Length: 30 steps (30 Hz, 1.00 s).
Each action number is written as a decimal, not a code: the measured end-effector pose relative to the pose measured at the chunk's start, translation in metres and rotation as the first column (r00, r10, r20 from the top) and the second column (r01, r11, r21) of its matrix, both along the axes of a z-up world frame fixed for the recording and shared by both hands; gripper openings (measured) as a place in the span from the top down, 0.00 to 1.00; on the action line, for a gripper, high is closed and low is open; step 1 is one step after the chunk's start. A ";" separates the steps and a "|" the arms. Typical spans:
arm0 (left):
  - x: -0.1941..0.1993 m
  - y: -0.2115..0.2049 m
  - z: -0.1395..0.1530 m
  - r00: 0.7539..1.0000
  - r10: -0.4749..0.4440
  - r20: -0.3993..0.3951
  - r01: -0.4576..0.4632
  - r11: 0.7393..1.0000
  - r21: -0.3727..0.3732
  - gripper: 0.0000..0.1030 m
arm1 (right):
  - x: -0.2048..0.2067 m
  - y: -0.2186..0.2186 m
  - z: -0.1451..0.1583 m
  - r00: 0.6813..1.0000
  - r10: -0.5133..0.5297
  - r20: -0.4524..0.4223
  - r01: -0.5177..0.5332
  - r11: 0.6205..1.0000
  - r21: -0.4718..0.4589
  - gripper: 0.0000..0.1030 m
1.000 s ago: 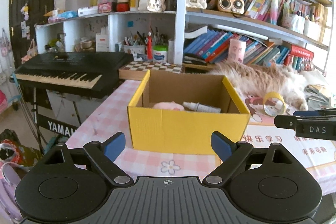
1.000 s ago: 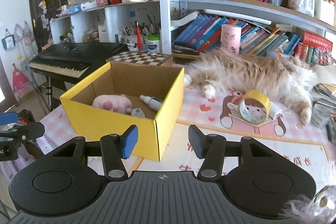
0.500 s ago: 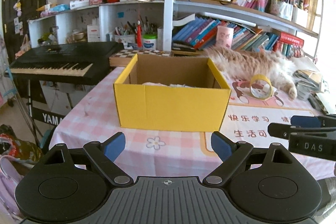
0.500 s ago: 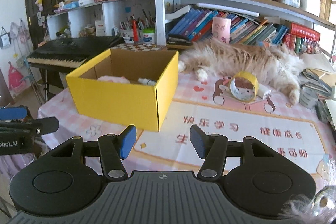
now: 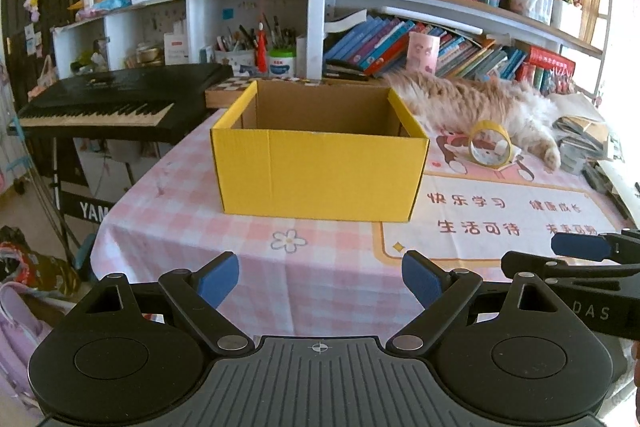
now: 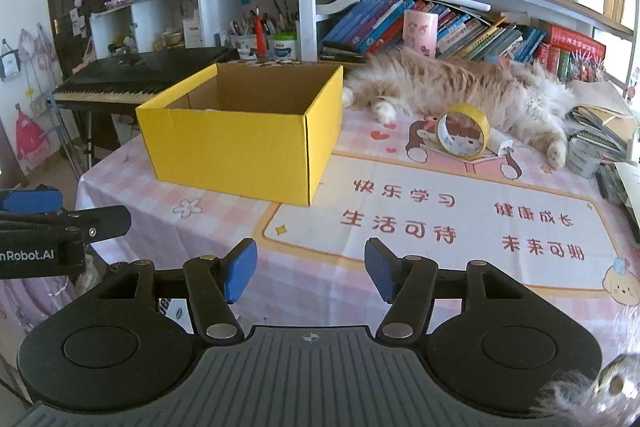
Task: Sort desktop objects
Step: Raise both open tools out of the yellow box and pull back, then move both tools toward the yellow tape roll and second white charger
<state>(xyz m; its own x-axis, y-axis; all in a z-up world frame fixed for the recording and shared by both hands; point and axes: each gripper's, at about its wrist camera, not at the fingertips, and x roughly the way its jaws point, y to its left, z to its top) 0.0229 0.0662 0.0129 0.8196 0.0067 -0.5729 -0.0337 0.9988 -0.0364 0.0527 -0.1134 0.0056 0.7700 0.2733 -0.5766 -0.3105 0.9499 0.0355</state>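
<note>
Yellow box (image 5: 320,179) on the tabletop (image 5: 192,235), tape roll (image 5: 490,143) right of the box, left tongs (image 5: 320,281) spread and empty before the box, right tongs (image 6: 311,273) empty, just widening.

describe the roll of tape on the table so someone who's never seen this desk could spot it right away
Start at the yellow cardboard box on the pink checked tablecloth and look right, toward the fluffy cat. The tape roll stands on edge just in front of the cat: the only yellow ring there, cartoon face showing through its hole.
</note>
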 end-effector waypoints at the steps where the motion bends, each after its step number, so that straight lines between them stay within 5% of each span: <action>1: 0.000 0.000 0.000 1.000 -0.002 -0.001 0.002 1.000 0.000 0.11 | -0.001 0.000 -0.001 1.000 0.001 -0.001 -0.001 1.000 -0.002 0.44; 30: -0.004 -0.006 -0.014 0.995 -0.089 -0.034 0.089 0.996 -0.004 0.11 | -0.015 0.007 -0.009 0.999 -0.051 -0.009 0.051 0.997 -0.053 0.36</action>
